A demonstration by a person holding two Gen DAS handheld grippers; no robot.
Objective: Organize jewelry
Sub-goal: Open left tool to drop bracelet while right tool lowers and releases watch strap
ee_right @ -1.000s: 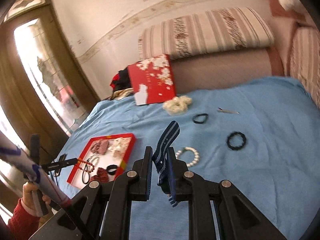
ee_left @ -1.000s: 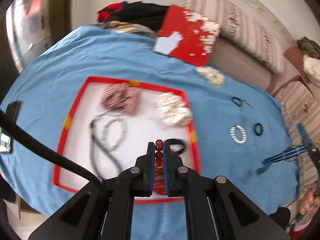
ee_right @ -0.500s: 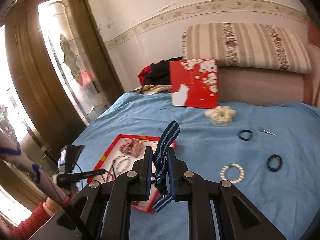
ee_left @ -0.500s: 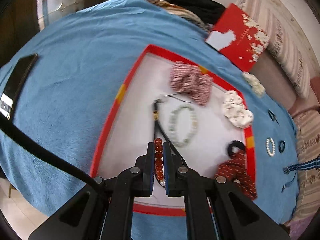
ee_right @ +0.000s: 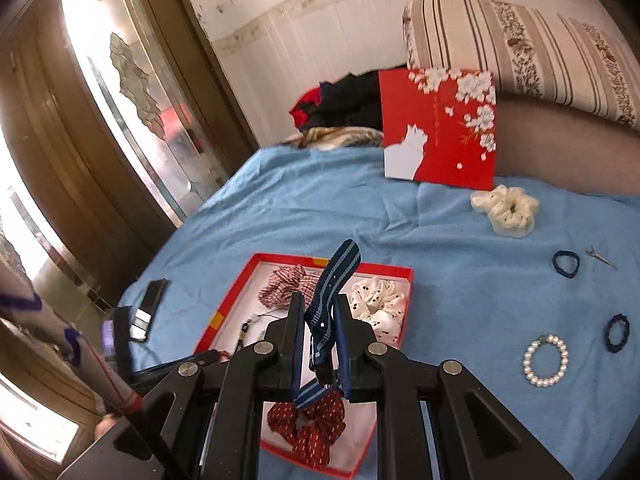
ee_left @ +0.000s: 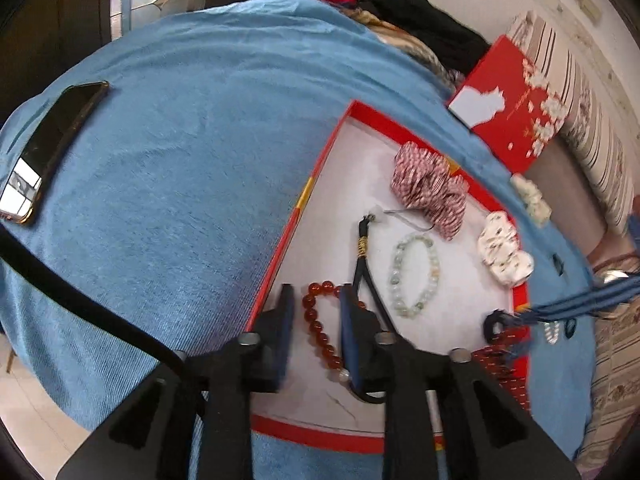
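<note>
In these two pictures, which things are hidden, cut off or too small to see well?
- Left wrist view: the red bead bracelet is partly hidden by the left claw.
- Right wrist view: the lower part of the blue striped strap is hidden behind the right claw.
- Right wrist view: the small metal clip is too small to identify.

A bed (ee_right: 320, 208) under a blue cover carried a red tray (ee_right: 404, 276) near its front edge, with a dark phone (ee_left: 52, 148) lying on the cover well to the tray's left. Past the tray, a red box lid (ee_right: 440, 124) stood propped at the far side, a cream scrunchie (ee_right: 506, 210) just beside it. To the right lay two dark hair ties (ee_right: 566, 264), a small metal clip (ee_right: 600, 256) and a pearl bracelet (ee_right: 546, 360).
</note>
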